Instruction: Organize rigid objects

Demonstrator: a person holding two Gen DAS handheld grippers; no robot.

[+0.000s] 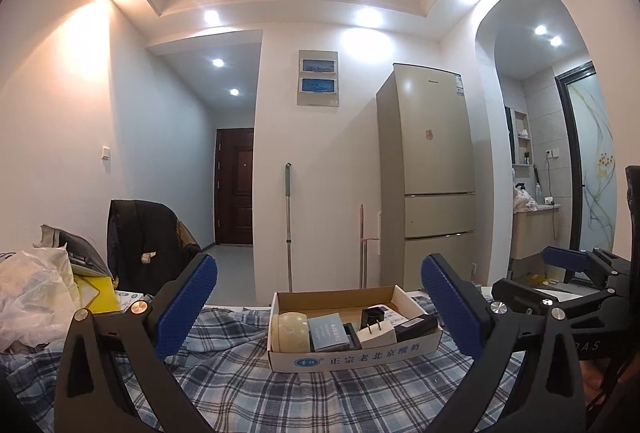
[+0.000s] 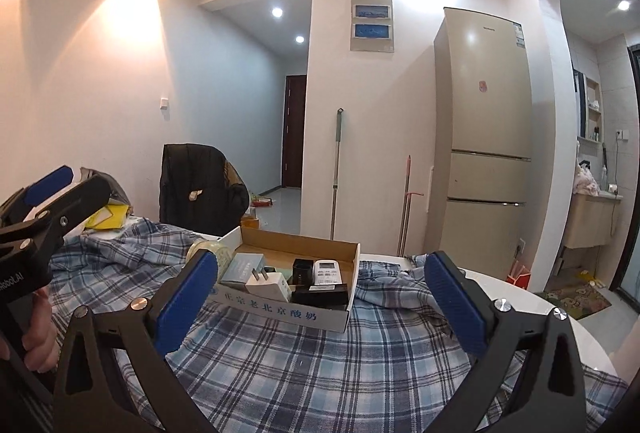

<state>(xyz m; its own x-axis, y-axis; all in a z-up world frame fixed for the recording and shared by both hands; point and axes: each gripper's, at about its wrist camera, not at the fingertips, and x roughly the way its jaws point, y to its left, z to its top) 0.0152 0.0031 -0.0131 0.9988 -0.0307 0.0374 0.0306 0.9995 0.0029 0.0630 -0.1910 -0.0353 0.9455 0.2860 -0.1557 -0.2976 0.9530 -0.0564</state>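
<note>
Both the left hand-held gripper (image 1: 318,309) and right hand-held gripper (image 2: 320,299) hang released and empty before the cardboard box (image 1: 352,355) at lower centre on the plaid-covered table (image 2: 320,361), which already holds the plug adapter (image 1: 376,335), remote (image 2: 327,271) and other items, so the sorting seems nearly done.

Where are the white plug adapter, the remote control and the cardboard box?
white plug adapter (image 1: 376,335), left wrist view, on its white front face.
remote control (image 2: 326,270), right wrist view, on its button panel.
cardboard box (image 1: 352,359), left wrist view, on its printed front wall.
</note>
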